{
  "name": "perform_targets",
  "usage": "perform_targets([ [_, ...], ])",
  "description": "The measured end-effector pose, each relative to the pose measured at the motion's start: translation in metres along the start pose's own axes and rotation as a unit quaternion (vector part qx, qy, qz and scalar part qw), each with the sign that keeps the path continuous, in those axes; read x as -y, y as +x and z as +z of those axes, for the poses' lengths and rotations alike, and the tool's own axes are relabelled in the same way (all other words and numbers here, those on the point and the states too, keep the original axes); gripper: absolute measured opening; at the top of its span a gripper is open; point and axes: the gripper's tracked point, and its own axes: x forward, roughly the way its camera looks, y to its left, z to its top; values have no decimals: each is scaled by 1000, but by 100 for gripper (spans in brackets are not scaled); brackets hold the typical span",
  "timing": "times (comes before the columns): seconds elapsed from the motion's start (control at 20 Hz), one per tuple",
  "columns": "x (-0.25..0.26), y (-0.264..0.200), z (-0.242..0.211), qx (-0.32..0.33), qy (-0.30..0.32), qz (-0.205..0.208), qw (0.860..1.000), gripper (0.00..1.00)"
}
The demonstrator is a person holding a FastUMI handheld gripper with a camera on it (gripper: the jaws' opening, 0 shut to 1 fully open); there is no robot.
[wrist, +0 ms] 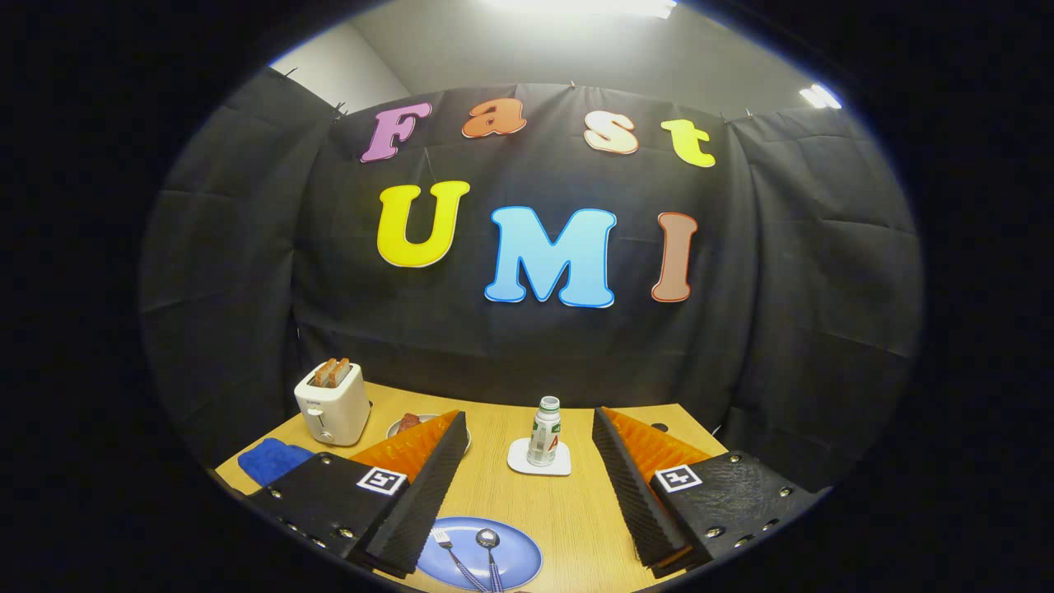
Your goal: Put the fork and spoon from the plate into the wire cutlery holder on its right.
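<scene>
We see hand-held gripper (527,502) fingers spread wide, empty; metal fork (454,557) and spoon (489,550) on round blue plate (519,553) between them.

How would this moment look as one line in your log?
gripper: open, empty | fork, spoon: on blue plate, between fingers | stage: approach

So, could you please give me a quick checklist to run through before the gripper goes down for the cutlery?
1. Jaws of the gripper wide apart, holding nothing: ok.
2. Fork on the blue plate, near the left finger: ok.
3. Spoon beside the fork on the plate, bowl pointing away: ok.
4. Wire cutlery holder located: cannot tell.
5. Bottle on its coaster stands beyond the plate, clear of it: ok.
6. Toaster and blue cloth far off to the left: ok.
</scene>
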Motion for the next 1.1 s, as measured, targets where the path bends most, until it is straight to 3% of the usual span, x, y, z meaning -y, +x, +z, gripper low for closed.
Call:
perform_targets([
  [0.35,-23,12,-56,-90,-12,48,995,94],
  [0.9,-41,13,-162,-253,-28,86,963,94],
  [0.95,-39,12,-173,-271,-34,86,958,91],
  [1.05,-44,8,-194,-308,-37,102,945,67],
  [1.1,-46,7,-205,-326,-35,110,938,67],
])
